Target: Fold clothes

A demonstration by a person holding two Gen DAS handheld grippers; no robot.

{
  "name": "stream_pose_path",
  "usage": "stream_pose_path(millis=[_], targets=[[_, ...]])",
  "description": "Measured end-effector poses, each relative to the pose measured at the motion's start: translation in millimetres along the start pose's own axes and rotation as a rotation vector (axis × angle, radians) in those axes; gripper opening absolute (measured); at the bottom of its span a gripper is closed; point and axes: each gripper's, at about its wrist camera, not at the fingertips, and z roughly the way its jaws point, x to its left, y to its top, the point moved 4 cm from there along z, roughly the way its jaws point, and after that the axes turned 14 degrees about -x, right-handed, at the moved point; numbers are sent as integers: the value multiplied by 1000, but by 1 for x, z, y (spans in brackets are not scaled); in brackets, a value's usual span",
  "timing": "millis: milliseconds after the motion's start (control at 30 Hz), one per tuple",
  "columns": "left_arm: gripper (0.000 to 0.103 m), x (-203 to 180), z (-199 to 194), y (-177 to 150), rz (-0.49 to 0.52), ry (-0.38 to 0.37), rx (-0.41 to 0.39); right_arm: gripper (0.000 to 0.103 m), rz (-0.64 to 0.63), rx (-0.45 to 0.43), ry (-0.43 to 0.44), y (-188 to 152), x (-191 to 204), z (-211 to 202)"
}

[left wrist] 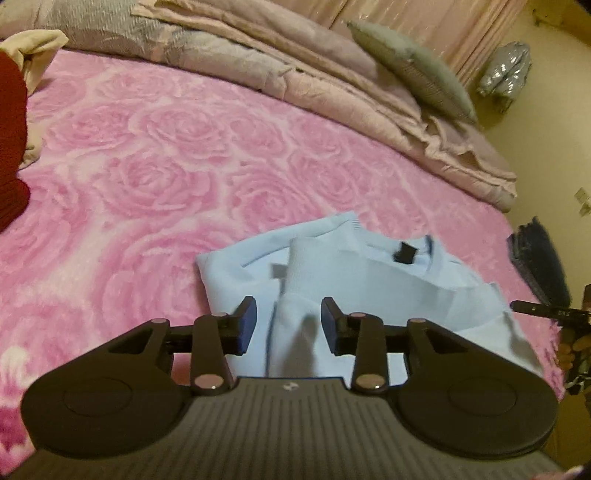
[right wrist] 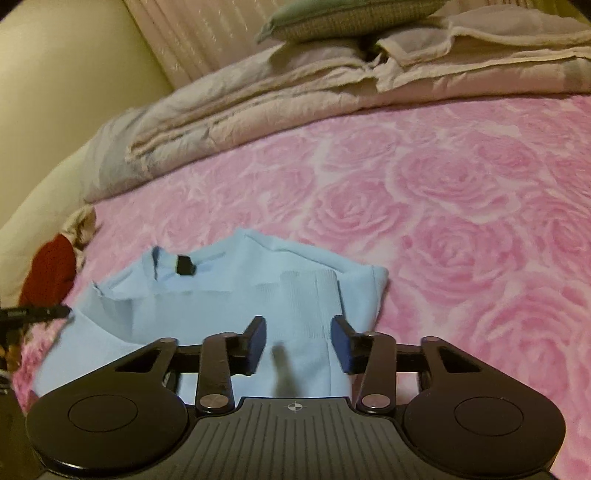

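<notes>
A light blue sweater (left wrist: 369, 273) lies partly folded on the pink rose-patterned bed cover (left wrist: 147, 166), its collar with a black label turned up. My left gripper (left wrist: 289, 326) hovers over the sweater's near edge, jaws apart, with a raised fold of blue cloth showing between the pads but not pinched. In the right wrist view the same sweater (right wrist: 229, 291) lies on the cover (right wrist: 461, 221). My right gripper (right wrist: 300, 345) stands open over a ribbed sleeve end, and the pads do not press it.
A red garment (left wrist: 11, 147) (right wrist: 51, 273) lies with beige cloth at the bed's far side. A folded quilt (left wrist: 332, 85) (right wrist: 258, 107) and a grey-green cushion (left wrist: 410, 70) (right wrist: 343, 18) line the headboard end. A dark cloth (left wrist: 539, 258) sits at the bed's edge.
</notes>
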Motion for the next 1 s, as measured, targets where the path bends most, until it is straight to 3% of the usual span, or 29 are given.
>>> stream_pose_path(millis=[167,233,467,600,667,700,733,800,1000], targets=[[28,2,13,-2,-7,-11,23,42,-6,21,-53,-5,-13,17],[22,2,13,-1,-15,-20,14,42,15,9,-42,-4,-17,17],[24,4,23,-2,-54,-38,25,42,36,36,-7,-6,-17,22],[25,5,27,-3,-52,-30,29,42,117,36,20,-6,-28,22],[19,4,28,-3,-47,-35,29,42,143,38,33,-5,-31,22],[14,3,27,-3,-37,-35,27,30,141,38,35,-3,-30,21],[9,2,26,-3,-27,-38,22,25,129,39,38,-1,-28,19],[8,0,19,-2,-22,-54,-8,22,87,23,43,2,-23,14],[8,-10,-7,3,35,-95,-126,20,-78,-113,54,14,6,-17]])
